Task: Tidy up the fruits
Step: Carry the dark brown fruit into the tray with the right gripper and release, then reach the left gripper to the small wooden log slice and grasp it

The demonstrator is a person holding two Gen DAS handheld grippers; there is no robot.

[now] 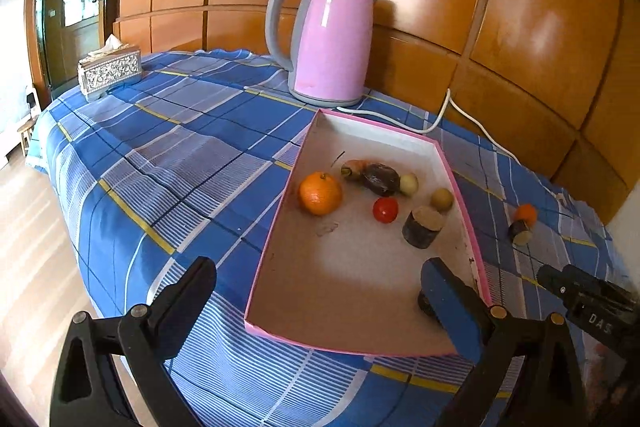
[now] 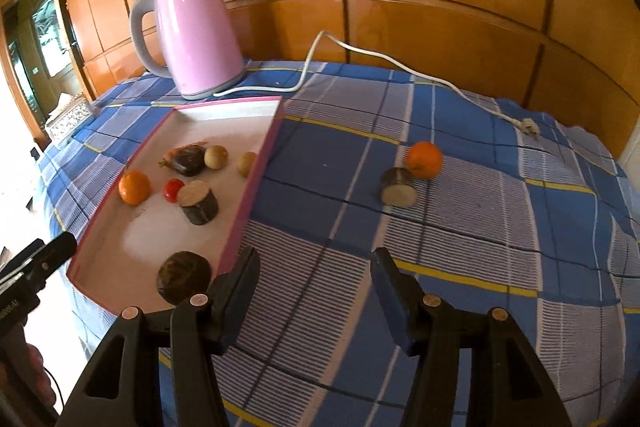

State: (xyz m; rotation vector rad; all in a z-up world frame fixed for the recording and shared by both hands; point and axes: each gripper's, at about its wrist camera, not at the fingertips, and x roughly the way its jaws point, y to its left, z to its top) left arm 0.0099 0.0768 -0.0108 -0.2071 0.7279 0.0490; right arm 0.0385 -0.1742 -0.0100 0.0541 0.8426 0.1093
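A pink-rimmed tray (image 1: pixel 280 223) holds an orange (image 1: pixel 320 193), a red tomato (image 1: pixel 385 209), a dark cut stub (image 1: pixel 423 227), a dark brown fruit (image 1: pixel 380 179) and two pale round fruits. A dark round piece (image 2: pixel 183 277) lies in the tray's near corner. Out on the cloth, right of the tray, a second orange (image 2: pixel 424 154) touches another cut stub (image 2: pixel 398 187). My left gripper (image 1: pixel 320 287) is open over the tray's near end, holding nothing. My right gripper (image 2: pixel 314 267) is open above the cloth just right of the tray wall (image 2: pixel 254 179), short of the loose orange.
A pink kettle (image 1: pixel 332 39) stands behind the tray, its white cord (image 2: pixel 360 51) trailing right to a plug on the cloth. A tissue box (image 1: pixel 110 71) sits at the far left corner. Wood panelling backs the blue checked tablecloth (image 1: pixel 180 147); the floor drops off on the left.
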